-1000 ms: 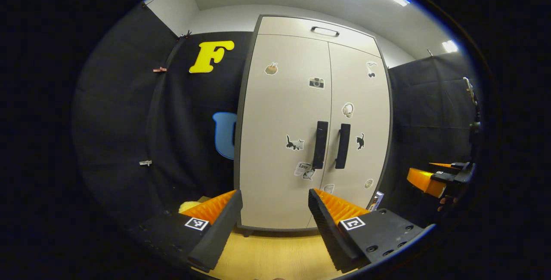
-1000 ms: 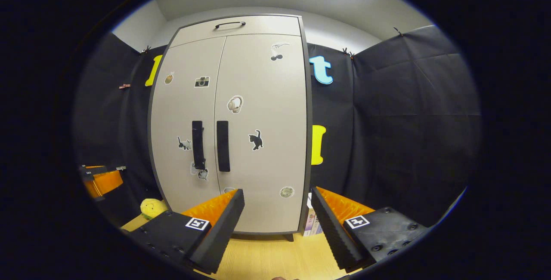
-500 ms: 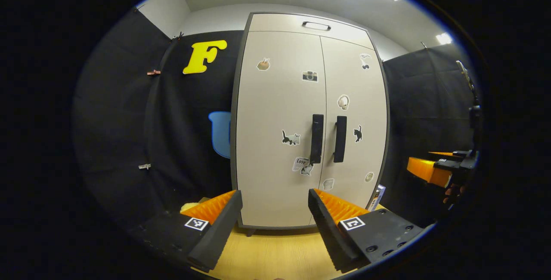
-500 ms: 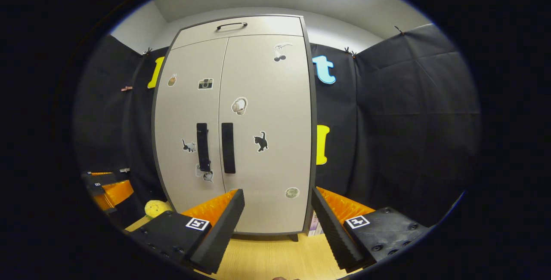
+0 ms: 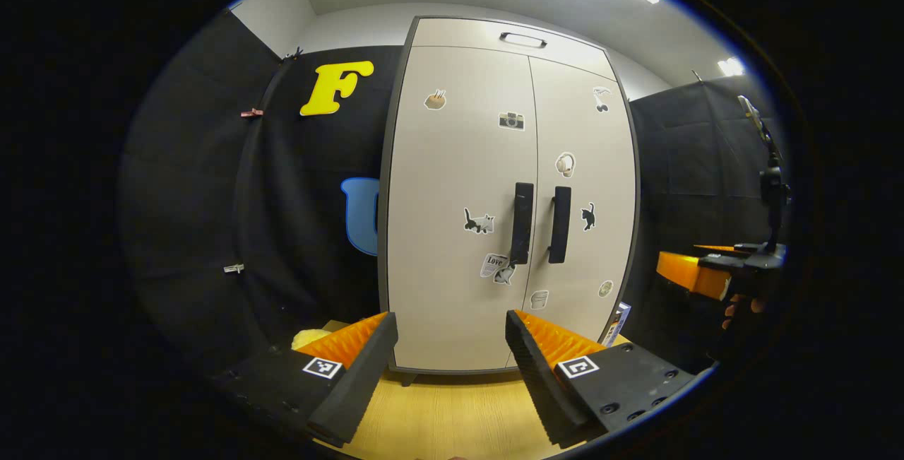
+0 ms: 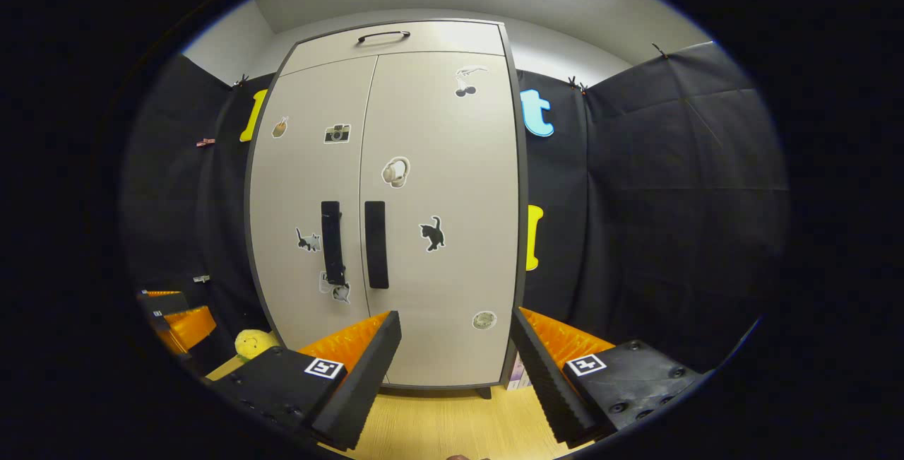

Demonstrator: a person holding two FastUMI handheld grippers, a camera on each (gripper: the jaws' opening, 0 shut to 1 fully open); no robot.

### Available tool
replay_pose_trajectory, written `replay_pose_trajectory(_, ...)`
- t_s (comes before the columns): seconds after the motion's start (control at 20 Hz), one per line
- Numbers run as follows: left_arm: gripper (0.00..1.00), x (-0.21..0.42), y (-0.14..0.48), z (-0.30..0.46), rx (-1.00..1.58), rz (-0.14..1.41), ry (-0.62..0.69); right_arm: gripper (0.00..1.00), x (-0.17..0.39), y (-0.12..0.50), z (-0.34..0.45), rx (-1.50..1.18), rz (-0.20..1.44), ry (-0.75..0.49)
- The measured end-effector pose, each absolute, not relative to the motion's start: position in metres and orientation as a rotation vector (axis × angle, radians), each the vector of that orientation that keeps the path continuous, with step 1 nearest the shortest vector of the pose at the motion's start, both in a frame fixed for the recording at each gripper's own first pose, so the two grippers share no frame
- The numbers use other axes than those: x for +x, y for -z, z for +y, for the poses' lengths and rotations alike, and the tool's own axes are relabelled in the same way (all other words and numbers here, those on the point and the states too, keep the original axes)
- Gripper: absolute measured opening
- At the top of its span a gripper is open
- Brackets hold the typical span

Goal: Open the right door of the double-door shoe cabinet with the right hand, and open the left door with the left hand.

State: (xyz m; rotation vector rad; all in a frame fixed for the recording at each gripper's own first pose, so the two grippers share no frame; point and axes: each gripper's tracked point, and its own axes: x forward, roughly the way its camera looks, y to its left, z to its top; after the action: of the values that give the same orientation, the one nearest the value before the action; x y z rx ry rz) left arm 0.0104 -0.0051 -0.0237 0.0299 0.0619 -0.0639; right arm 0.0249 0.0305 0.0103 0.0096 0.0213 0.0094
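Note:
The beige double-door shoe cabinet (image 5: 459,163) (image 6: 452,163) stands upright ahead with both doors closed. Two black vertical handles sit side by side at the centre seam: the left door's handle (image 5: 522,223) (image 6: 331,241) and the right door's handle (image 5: 559,224) (image 6: 376,244). My left gripper (image 5: 450,333) is open, some way short of the cabinet, with nothing between its fingers. My right gripper (image 6: 455,329) is likewise open and empty, pointing at the lower part of the right door. It appears again as the right gripper (image 5: 699,273) at the far right of the left gripper view.
The floor (image 5: 452,410) is light wood. A yellow soft toy (image 6: 253,343) lies by the cabinet's lower left corner. A booklet-like item (image 5: 616,323) leans against its lower right corner. Black cloth walls close in on both sides.
Both grippers have edged closer to the cabinet, which looks slightly larger now. The right gripper has risen a little in the left gripper view. Doors stay closed.

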Motion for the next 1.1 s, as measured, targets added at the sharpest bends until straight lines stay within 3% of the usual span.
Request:
replay_pose_trajectory(0.6,0.95,0.010,0.028,0.031,0.006,0.077,0.016,0.98,0.125,-0.064,0.091,0.137,-0.018,-0.057)
replay_pose_trajectory(1.1,0.95,0.001,0.039,0.080,-0.006,0.099,-0.083,0.98,0.190,-0.044,0.134,0.043,0.031,-0.088)
